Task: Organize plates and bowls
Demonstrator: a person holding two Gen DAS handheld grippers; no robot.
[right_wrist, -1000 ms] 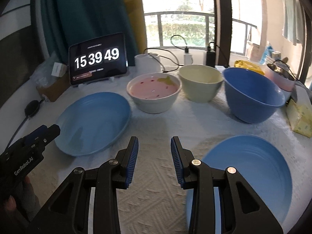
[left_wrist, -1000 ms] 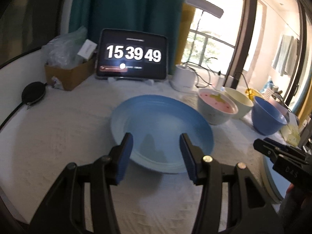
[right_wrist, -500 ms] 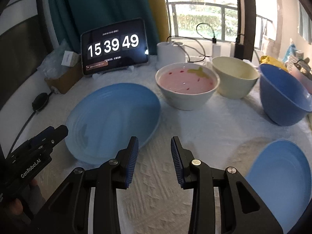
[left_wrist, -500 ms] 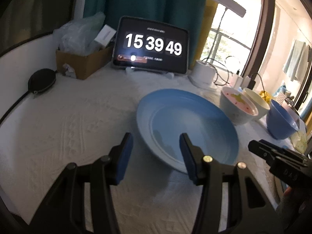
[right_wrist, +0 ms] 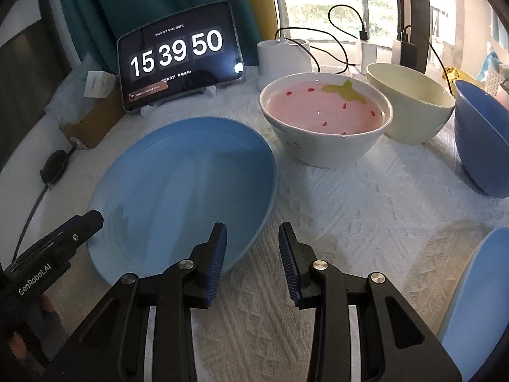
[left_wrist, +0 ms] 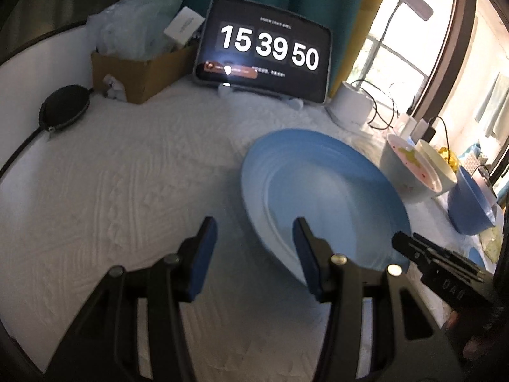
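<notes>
As both tongs hang released, the plate (right_wrist: 187,191) lies between them, its rim seemingly nearer the right gripper (right_wrist: 253,254) than the left gripper (left_wrist: 254,248).

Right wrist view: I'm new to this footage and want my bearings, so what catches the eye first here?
The big blue plate lies left of centre on the white cloth, its near rim just ahead of the open, empty right tongs. Behind it a tablet clock glows against the teal curtain. To the right stands a white bowl with a pink strawberry-patterned inside, then a cream bowl and a blue bowl.
</notes>
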